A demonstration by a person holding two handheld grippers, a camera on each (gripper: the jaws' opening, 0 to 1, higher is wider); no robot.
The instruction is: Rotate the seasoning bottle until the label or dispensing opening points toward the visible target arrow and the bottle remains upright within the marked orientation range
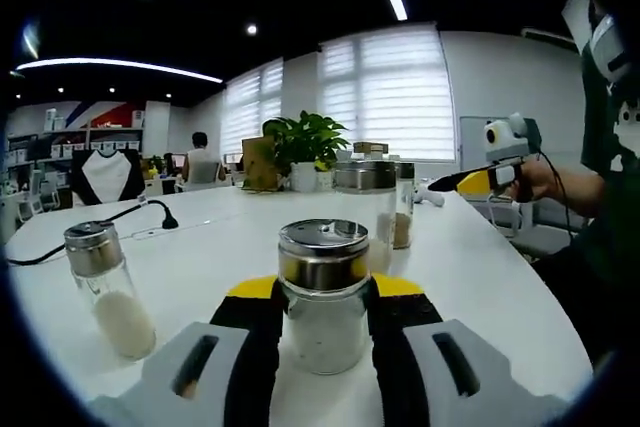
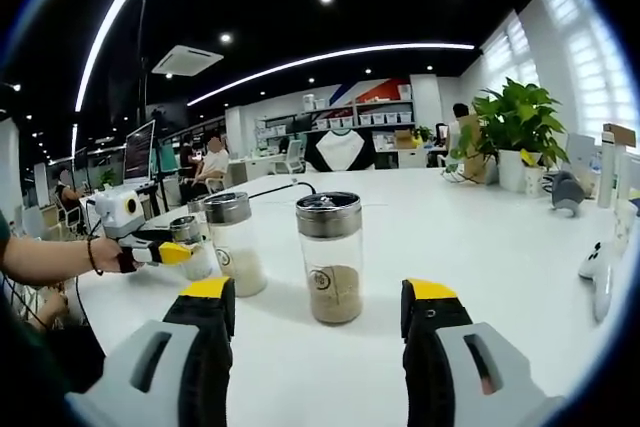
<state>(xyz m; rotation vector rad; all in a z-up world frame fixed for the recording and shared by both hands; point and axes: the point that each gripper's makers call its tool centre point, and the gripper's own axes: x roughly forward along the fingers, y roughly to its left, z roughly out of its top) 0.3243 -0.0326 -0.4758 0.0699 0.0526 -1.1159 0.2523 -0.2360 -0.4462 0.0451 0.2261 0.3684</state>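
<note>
Standing upright on the white table [image 1: 480, 257], a bottle [image 1: 323, 297] sits pinched between the left gripper's [image 1: 322, 322] jaws; the right gripper [image 2: 318, 319] is spread wide, with a brown-filled jar [image 2: 330, 257] just ahead; farther back, a plant [image 1: 303, 144] stands.

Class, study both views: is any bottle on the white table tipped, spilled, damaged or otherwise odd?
Nothing stands out. The clear glass seasoning bottle with a metal lid stands upright between the left claw jaws. The bottle of brown powder ahead of the open right claw is upright too. No spill shows on the white table.
</note>
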